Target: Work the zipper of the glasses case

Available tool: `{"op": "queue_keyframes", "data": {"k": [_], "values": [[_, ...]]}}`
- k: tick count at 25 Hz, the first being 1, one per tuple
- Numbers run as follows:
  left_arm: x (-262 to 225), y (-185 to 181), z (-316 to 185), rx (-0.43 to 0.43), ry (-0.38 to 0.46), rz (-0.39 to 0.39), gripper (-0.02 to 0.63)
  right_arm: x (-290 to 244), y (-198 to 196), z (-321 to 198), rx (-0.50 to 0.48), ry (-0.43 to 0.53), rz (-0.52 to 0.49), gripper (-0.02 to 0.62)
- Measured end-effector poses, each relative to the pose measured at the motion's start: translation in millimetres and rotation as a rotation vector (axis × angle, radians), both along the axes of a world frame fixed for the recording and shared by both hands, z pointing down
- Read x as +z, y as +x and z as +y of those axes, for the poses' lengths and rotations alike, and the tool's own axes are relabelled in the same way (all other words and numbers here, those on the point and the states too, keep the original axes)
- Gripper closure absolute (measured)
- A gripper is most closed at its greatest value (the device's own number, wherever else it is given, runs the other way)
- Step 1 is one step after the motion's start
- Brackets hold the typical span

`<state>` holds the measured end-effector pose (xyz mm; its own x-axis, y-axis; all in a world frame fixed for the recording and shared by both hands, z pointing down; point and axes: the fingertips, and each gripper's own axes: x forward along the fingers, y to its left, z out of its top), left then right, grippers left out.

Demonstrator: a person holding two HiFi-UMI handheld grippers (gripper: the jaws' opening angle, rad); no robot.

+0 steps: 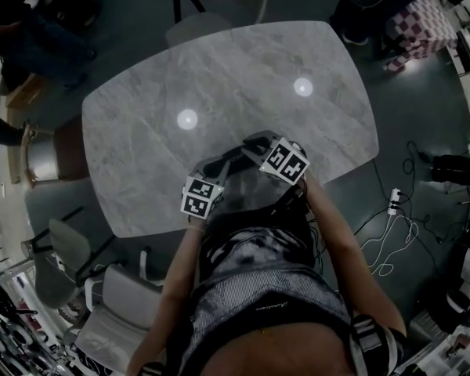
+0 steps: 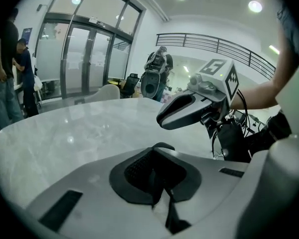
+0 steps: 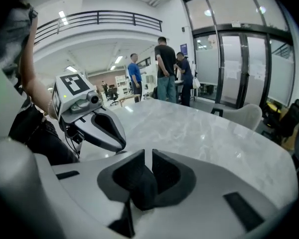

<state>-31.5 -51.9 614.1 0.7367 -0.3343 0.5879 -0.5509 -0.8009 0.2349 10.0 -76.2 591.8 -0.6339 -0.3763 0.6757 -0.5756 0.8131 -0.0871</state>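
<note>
Risking most from here: a closing on nothing. No glasses case showed in any view, neither on the marble table point(image 1: 243, 69) nor between either pair of jaws. If it lay under the tools at the table's near edge, the head view hid it. With both tools closed, an approach to the zipper would likely have shoved the case aside unless the jaws were parted first. On the left gripper point(image 2: 152, 156) the jaws were fully together and empty, above the tabletop. On the right gripper point(image 3: 145, 164) the jaws were all but together, a thin slit at the tips with nothing in it. The two tools hung near each other.
</note>
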Motion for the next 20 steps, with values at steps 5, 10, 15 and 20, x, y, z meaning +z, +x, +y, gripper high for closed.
{"op": "queue_keyframes", "data": {"k": [5, 10, 15, 20], "values": [[-18.1, 8.4, -2.2, -0.022, 0.023, 0.044, 0.599, -34.5, 3.1, -10.0, 0.017, 0.110, -0.048, 0.512], [-42.5, 13.8, -10.1, -0.056, 0.064, 0.088, 0.600, -72.6, 5.6, -13.2, 0.047, 0.161, -0.122, 0.515], [-74.7, 18.7, -15.9, -0.083, 0.099, 0.144, 0.600, -102.3, 2.3, -10.9, 0.079, 0.202, -0.182, 0.515], [-102.0, 20.0, -21.1, -0.110, 0.146, 0.169, 0.600, -124.3, -0.4, -11.5, 0.120, 0.230, -0.227, 0.515]]}}
